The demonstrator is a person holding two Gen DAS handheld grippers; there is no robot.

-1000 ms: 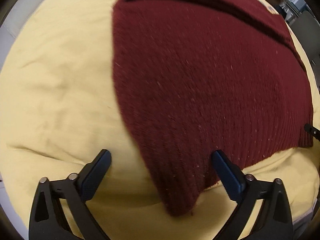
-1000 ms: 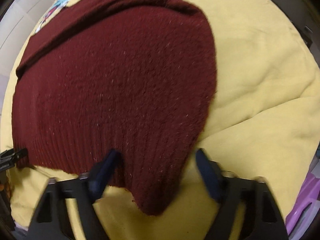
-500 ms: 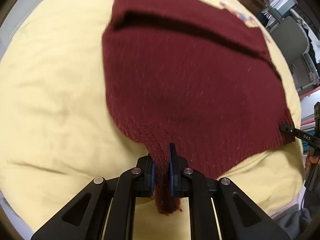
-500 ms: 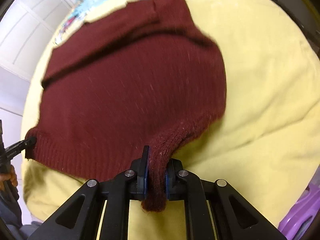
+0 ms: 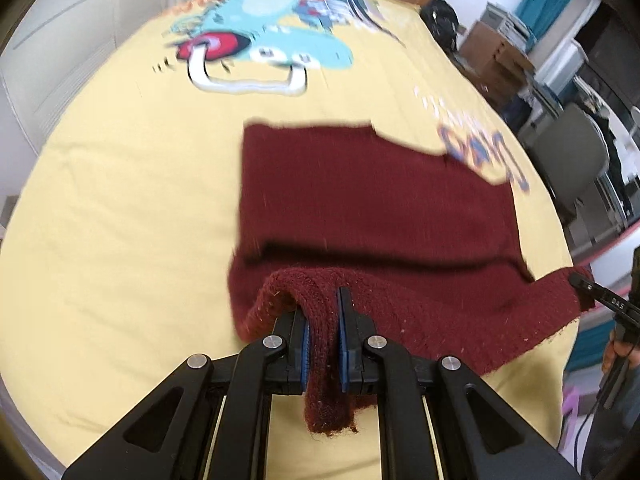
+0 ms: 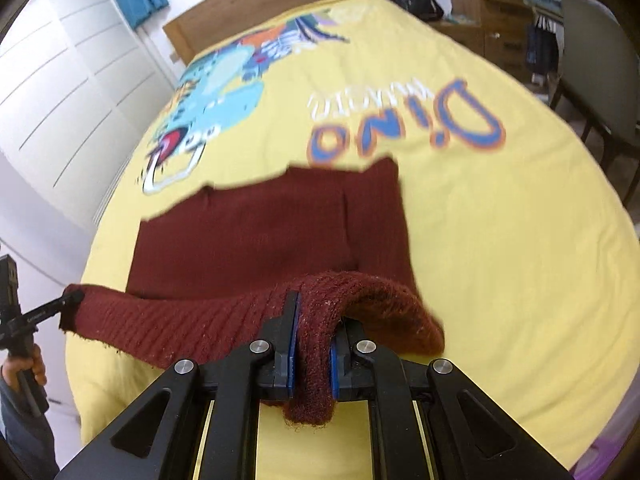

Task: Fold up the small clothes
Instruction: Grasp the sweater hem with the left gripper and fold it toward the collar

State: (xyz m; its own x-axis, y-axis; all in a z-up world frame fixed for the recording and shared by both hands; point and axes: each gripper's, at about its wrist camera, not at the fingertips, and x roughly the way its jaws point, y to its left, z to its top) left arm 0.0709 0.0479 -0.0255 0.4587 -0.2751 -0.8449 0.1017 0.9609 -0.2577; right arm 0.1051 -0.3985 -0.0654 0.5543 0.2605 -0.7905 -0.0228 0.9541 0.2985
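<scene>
**So the hem came up at both corners**

Broadly, the yellow cotton bedspread with a cartoon dinosaur print (image 5: pixel 120 184) stretched out beyond both sets of jaws, serving as the flat folding surface. On it, ahead of the jaws, lay the dark red knitted sweater (image 5: pixel 360 200), its far part flat while its near ribbed hem hung raised off the cover. The hem was raised because each tool pinched one corner: the left gripper (image 5: pixel 323 336) had its jaws shut tight on a bunched fold of knit, a tail dangling below them, and the right gripper (image 6: pixel 312 350) was clamped likewise on the opposite corner. Holding both corners probably kept the edge taut and level, ready to carry forward over the body.
</scene>
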